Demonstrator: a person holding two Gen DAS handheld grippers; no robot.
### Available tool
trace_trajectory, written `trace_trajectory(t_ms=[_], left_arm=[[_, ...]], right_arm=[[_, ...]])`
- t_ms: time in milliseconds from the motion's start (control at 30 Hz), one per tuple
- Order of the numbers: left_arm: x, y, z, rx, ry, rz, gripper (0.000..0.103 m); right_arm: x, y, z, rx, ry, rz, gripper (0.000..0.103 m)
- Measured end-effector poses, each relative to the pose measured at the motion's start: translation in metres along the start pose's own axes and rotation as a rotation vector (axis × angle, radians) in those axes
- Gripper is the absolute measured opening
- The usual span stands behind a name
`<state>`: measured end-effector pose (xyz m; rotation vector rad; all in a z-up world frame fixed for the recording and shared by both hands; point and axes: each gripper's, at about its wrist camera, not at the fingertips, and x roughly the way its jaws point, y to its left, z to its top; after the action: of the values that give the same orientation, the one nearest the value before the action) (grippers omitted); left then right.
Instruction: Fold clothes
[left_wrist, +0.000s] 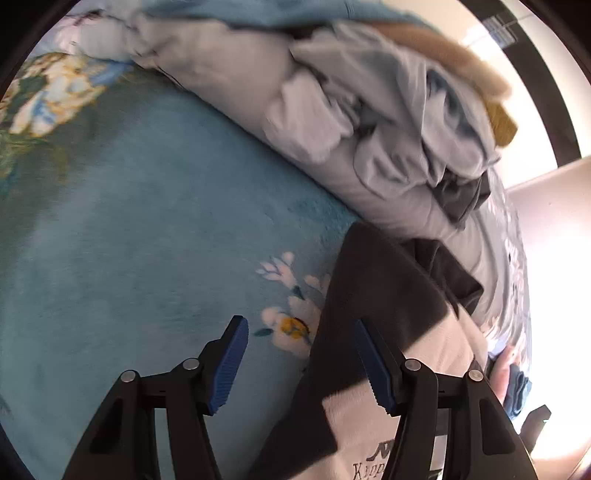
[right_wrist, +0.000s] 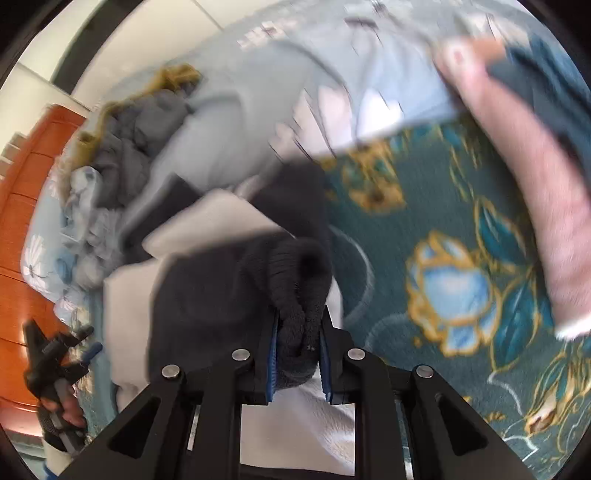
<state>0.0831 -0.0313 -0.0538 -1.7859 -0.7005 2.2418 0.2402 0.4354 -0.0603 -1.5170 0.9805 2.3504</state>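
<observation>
My right gripper is clamped on a bunched fold of the dark charcoal and cream fleece garment; the ribbed, fuzzy dark fabric bulges up between the two blue-padded fingers and fills the gap between them. The rest of that garment spreads away from the gripper over the teal floral plush blanket, its cream panels showing beside the dark ones.

My left gripper stands wide apart with nothing between its blue ribbed pads. One pad hangs over the bare teal blanket, the other over the same dark and cream garment, which lies just to that side, a dark embroidered logo partly showing on its cream part near the bottom edge. I cannot tell whether that pad touches the cloth.

Beyond the garment, a heap of pale grey-blue crumpled clothes lies along the far edge of the blanket, with a dark grey piece tucked into it and a mustard-yellow knit item on top. In the right wrist view the same heap is blurred, an orange wooden cabinet stands behind it, and a bare forearm crosses above the blanket.
</observation>
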Motion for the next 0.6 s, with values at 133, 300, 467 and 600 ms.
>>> trace_trajectory(t_ms=[133, 300, 467, 600], left_arm=[[0.023, -0.008, 0.006, 0.057, 0.051, 0.001, 0.064], [0.048, -0.009, 0.014, 0.078, 0.116, -0.062, 0.065], [0.06, -0.013, 0.022, 0.094, 0.117, -0.128, 0.077], [0.064, -0.02, 0.021, 0.109, 0.125, -0.202, 0.077]], right_arm=[[-0.008, 0.002, 0.006, -0.03, -0.006, -0.007, 0.029], [-0.008, -0.002, 0.023, -0.045, -0.009, 0.036, 0.057], [0.028, -0.014, 0.046, -0.004, 0.082, 0.126, 0.059], [0.048, -0.025, 0.049, 0.038, 0.127, 0.181, 0.066]])
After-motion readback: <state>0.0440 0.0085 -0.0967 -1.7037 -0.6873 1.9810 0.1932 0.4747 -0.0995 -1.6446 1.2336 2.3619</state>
